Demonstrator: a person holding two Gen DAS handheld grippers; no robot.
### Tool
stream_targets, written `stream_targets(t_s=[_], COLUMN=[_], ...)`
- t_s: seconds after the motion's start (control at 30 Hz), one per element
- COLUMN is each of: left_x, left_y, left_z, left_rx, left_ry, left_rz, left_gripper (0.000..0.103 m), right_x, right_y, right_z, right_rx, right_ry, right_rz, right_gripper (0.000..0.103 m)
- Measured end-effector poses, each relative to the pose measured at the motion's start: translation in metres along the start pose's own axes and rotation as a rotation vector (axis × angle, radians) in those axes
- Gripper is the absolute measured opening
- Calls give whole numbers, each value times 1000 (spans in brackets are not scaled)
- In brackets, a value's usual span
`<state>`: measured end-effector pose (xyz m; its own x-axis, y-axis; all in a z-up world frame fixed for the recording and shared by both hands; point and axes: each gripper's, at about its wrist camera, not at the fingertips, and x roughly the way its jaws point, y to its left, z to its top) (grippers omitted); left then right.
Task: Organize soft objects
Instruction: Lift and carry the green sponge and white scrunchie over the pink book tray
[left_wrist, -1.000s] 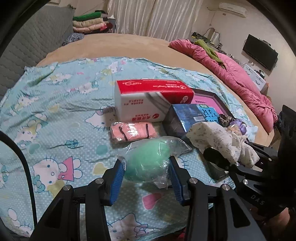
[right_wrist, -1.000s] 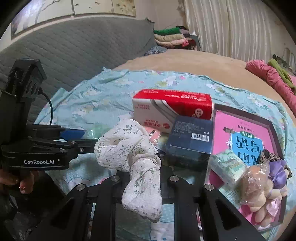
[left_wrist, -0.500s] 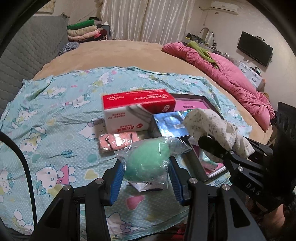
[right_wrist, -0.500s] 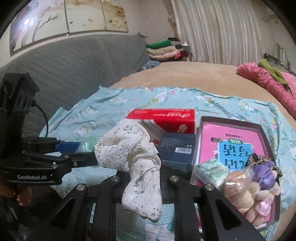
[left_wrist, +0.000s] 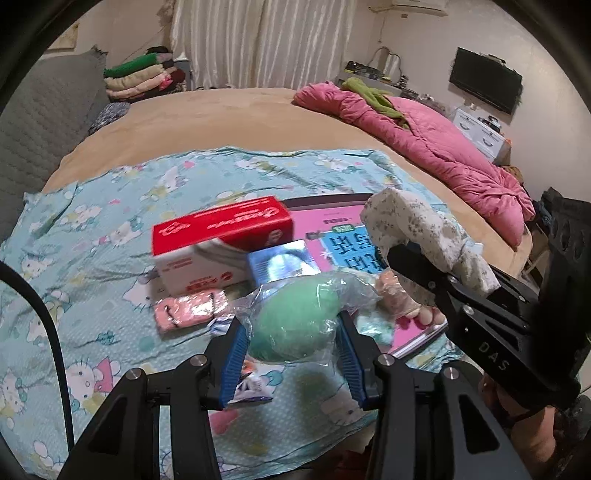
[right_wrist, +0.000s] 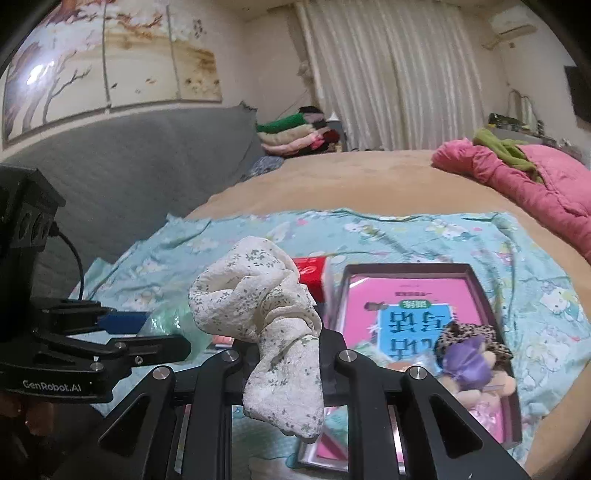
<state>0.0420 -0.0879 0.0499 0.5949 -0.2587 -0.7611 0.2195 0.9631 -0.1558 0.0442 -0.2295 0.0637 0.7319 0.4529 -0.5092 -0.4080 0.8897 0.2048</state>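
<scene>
Green sponge (left_wrist: 295, 325) hangs above tissue box (left_wrist: 221, 243), dark tray (right_wrist: 480, 291).

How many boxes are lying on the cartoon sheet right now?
3. A red-and-white tissue box toward the sheet's middle, a dark blue box touching its right end, and a shallow dark box holding the pink book, further right. More could sit hidden behind the tools.

Both grippers are the same matte black angular frame with round silver screw heads on the arms. The left gripper (left_wrist: 291, 354) has ribbed blue pads (left_wrist: 233, 360) on its fingers, a black cable (left_wrist: 51, 317) looping off the side and white "GenRobot.AI" lettering. The right gripper (right_wrist: 284, 354) has "DAS" printed on its body.
</scene>
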Motion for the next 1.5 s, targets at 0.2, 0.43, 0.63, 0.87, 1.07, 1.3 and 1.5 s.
stream_targets(t_s=[0.2, 0.43, 0.63, 0.87, 1.07, 1.3, 1.5], left_x=[6, 19, 35, 57, 71, 86, 108], left_y=[-24, -47, -63, -73, -86, -110, -120], left_z=[11, 20, 24, 18, 6, -11, -13], left_rx=[54, 96, 124, 129, 141, 197, 207], left_ry=[-1, 10, 39, 83, 121, 162, 190], left_rz=[-12, -29, -37, -63, -99, -158, -156], left_gripper=[47, 47, 47, 47, 47, 47, 47], right_x=[-14, -31, -45, -55, -55, -47, -32], right_y=[-21, -51, -82, -113, -133, -134, -130], right_z=[3, 4, 3, -5, -14, -19, -23], right_rx=[65, 135, 198, 271, 303, 299, 275], right_ry=[-46, -95, -113, -121, -96, -63, -13], right_rz=[-35, -101, -182, -238, -277, -280, -268], right_gripper=[19, 19, 19, 19, 19, 19, 19])
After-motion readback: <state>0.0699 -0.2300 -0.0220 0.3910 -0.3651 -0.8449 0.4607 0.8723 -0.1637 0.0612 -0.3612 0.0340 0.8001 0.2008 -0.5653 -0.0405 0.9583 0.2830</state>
